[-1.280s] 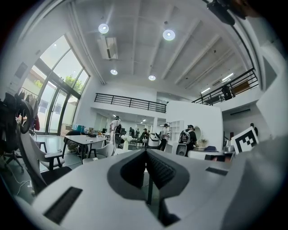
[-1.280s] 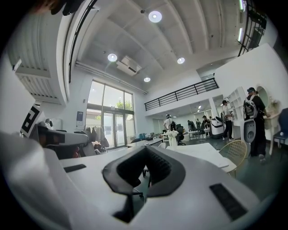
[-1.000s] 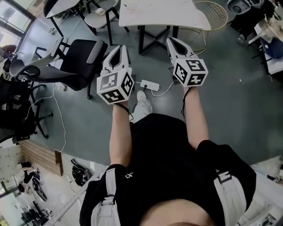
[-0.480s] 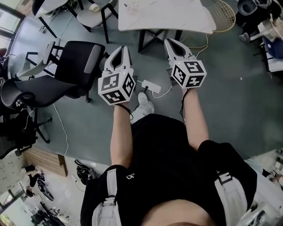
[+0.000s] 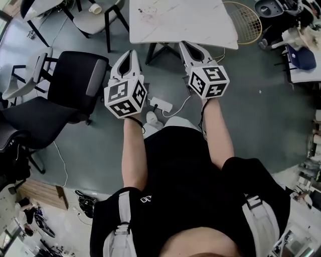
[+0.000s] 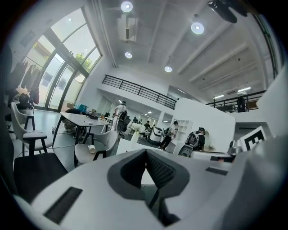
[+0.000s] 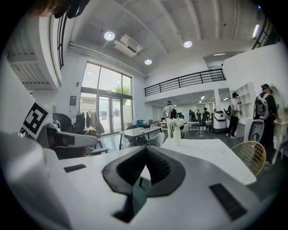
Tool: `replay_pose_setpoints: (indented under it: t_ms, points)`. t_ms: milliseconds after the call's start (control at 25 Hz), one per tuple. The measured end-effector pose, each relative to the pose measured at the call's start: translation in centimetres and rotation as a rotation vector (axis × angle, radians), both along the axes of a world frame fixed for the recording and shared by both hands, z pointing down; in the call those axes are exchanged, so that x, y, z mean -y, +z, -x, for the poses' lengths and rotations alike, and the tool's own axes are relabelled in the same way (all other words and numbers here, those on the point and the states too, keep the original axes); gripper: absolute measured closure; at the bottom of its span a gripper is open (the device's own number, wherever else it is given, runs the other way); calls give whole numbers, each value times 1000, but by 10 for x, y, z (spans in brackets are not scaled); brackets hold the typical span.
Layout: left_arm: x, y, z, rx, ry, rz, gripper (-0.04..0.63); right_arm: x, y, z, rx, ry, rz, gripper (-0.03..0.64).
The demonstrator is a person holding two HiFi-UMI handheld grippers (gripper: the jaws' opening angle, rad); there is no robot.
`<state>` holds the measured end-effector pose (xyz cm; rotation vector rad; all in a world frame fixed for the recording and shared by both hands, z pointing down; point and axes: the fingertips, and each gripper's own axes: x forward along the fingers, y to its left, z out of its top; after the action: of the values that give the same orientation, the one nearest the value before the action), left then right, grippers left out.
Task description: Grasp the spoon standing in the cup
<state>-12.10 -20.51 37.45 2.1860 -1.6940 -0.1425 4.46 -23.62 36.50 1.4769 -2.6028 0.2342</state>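
No spoon and no upright cup shows in any view. In the head view my left gripper (image 5: 131,53) and my right gripper (image 5: 185,45) are held side by side at waist height above the grey floor, both pointing toward the white table (image 5: 180,20). Each is shut with nothing between its jaws. The left gripper view shows my left gripper (image 6: 146,153) with jaws pressed together, and the right gripper view shows the same for my right gripper (image 7: 145,151). A white vase of flowers (image 7: 176,130) stands on the table's far end. A paper cup (image 5: 94,8) lies on a chair seat.
A black office chair (image 5: 75,80) stands left of the left gripper. A white power strip (image 5: 161,104) with its cable lies on the floor by the person's shoe. A round wire-mesh object (image 5: 243,22) leans by the table's right side. Several people stand far across the hall.
The head view has swung so the white table sits lower and nearer in the picture. Both grippers have risen slightly toward it and stay shut. The black chair has shifted left.
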Motion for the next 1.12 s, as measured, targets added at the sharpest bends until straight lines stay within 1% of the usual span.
replay_pose_setpoints:
  t_ms: [80, 160, 360, 520, 640, 800, 1000, 1120]
  points:
    - [9, 2, 4, -15, 0, 0, 581, 7, -1, 10, -27, -19, -5, 611]
    - [15, 2, 4, -24, 10, -2, 581, 14, -3, 12, -36, -13, -9, 611]
    - [31, 2, 11, -39, 11, -18, 581, 27, -9, 20, -41, -13, -40, 611]
    - [44, -2, 12, -38, 11, -29, 581, 34, -17, 22, -18, -30, -77, 611]
    - [59, -7, 7, -26, 12, -41, 581, 48, -25, 18, -15, -40, -107, 611]
    - [79, -4, 6, 3, 7, -32, 581, 74, -19, 14, 12, -35, -99, 611]
    - [118, 6, 18, 28, -32, -3, 581, 118, -3, 35, 5, -88, -94, 610]
    - [147, 17, 21, 36, -53, 20, 581, 148, 10, 45, -22, -127, -90, 607]
